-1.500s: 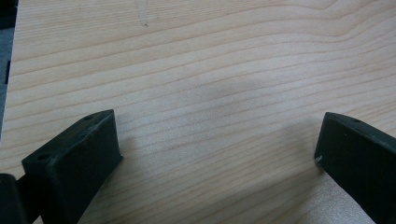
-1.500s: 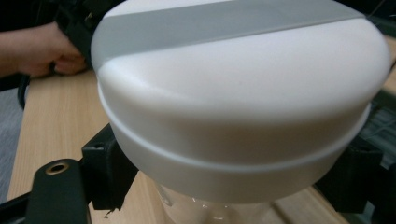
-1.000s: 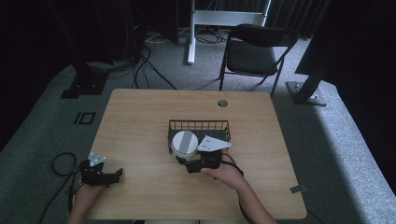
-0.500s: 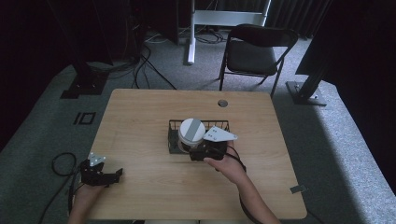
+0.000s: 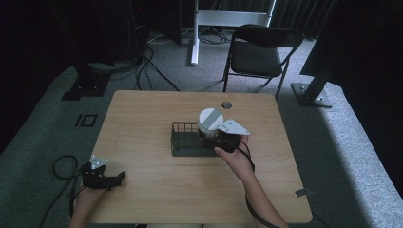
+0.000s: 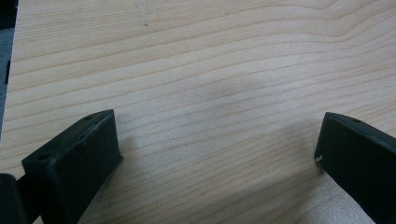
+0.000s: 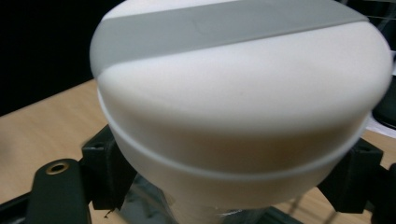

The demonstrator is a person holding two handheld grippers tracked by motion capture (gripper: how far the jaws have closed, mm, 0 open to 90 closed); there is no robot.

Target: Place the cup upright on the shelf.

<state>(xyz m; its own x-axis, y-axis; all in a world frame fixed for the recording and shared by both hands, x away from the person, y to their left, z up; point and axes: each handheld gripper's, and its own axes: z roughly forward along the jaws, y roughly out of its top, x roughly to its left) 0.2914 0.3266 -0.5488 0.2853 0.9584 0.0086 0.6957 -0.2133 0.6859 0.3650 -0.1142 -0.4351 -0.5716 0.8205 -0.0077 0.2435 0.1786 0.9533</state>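
While held over the black wire basket (image 5: 190,140) | white round jar with grey stripe (image 5: 209,121) is squeezed by right gripper (image 5: 219,138) | left gripper (image 6: 215,154) is wide open, empty, at 8 o'clock | jar could be tipped if the basket rim is bumped.

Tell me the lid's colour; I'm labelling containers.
White with a grey stripe across the lid, clearest in the right gripper view.

2 black tools (image 5: 110,179), grey 3-cornered plates, cables.
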